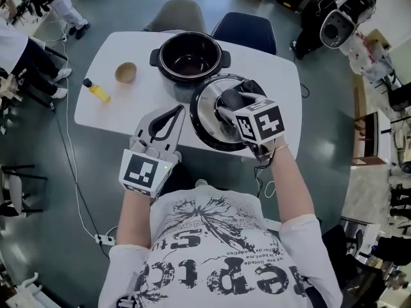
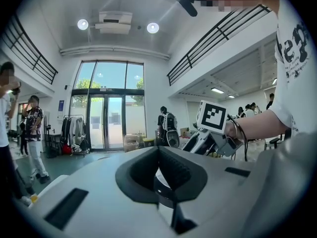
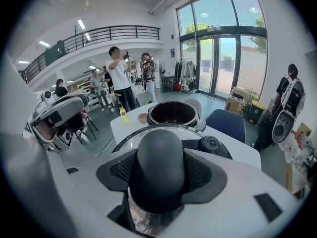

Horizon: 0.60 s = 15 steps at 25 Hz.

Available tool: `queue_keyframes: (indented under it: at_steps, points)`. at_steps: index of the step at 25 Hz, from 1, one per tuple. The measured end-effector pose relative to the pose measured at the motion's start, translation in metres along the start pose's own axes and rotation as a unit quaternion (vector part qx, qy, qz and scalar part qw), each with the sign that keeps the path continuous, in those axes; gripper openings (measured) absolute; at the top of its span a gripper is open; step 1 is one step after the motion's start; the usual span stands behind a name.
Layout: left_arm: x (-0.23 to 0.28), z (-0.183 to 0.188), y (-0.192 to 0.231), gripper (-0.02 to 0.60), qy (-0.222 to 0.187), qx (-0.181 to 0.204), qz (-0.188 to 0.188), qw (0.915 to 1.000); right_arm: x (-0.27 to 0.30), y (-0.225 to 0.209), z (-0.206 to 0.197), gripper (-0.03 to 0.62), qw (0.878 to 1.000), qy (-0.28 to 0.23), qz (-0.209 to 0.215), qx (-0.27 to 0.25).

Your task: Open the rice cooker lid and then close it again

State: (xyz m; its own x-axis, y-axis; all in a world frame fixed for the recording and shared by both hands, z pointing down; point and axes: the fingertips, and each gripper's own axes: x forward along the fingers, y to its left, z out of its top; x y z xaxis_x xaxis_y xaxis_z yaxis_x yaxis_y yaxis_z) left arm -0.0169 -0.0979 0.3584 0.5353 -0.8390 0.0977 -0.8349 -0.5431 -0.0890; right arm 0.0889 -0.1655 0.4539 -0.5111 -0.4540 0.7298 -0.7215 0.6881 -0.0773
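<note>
The black rice cooker [image 1: 191, 56] stands open at the far middle of the white table [image 1: 109, 117]; its dark pot shows inside [image 3: 173, 114]. Its round glass lid [image 1: 204, 117] with a metal rim is off the cooker, just in front and right of it near the table's front edge. My right gripper [image 1: 232, 104] is shut on the lid's black knob [image 3: 159, 167], which fills the space between the pads. I cannot tell whether the lid touches the table. My left gripper [image 1: 174, 113] hovers to the lid's left with its jaws together and nothing between them [image 2: 159, 170].
A small yellow bottle [image 1: 98, 90] and a tan bowl [image 1: 126, 72] sit on the table's left part. Two chairs [image 1: 245, 31] stand behind the table. A cable and power strip [image 1: 103, 239] lie on the floor at left. People stand around the hall.
</note>
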Motion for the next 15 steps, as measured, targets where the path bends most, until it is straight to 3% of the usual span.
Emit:
queue_keyframes:
  at_steps: [15]
  points:
    - [0.066,0.022,0.149,0.014,-0.014,0.027,-0.030,0.9991,0.086,-0.027,0.151,0.293,1.000,-0.013,-0.013,0.001]
